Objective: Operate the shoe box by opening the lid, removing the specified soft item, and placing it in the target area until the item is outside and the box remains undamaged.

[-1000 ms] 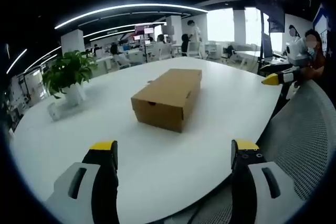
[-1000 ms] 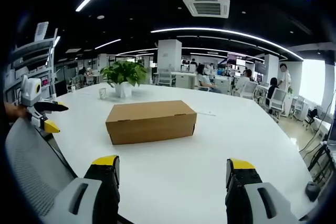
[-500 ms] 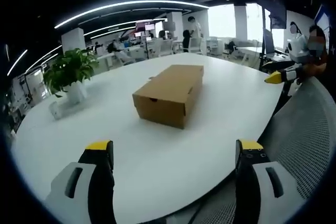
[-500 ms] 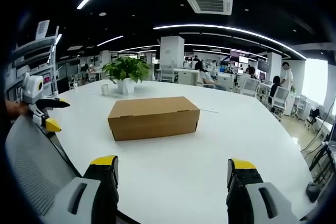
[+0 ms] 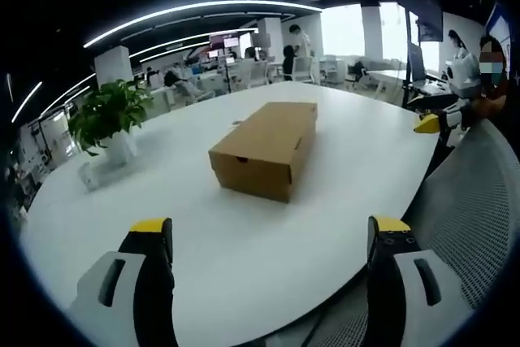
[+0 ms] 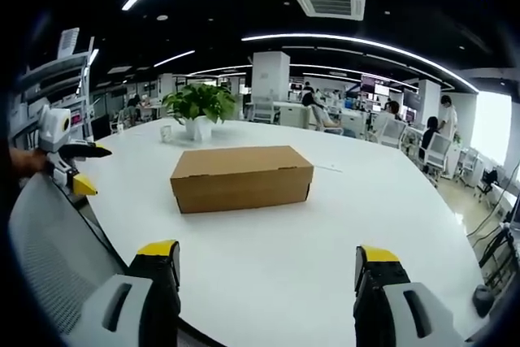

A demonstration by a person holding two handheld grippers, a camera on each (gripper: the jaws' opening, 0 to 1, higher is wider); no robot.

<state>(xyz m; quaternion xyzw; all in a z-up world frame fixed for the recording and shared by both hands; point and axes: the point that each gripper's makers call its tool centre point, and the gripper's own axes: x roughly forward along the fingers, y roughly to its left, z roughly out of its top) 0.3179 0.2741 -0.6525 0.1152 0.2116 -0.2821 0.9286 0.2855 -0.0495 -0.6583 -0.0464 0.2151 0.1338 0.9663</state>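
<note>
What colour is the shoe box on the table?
Plain brown cardboard, no print visible. The shoe box shows best in the right gripper view, lid closed, on the white table.

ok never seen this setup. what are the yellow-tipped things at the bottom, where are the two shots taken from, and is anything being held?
There is no robot arm here. A person holds a hand-held gripper in each hand, and a fisheye camera rides on each one, looking forward along its two jaws.

In the left gripper view, the yellow-tipped prongs belong to the left hand-held gripper. In the right gripper view, they belong to the right hand-held gripper. Both are open and hold nothing.

On the white table lies a closed cardboard shoe box, untouched, some way ahead of both grippers. A potted plant stands beyond it, with a small cup beside the plant.

Each view also catches the other gripper at its edge, next to a grey mesh chair back. Behind is an open office with people.
</note>
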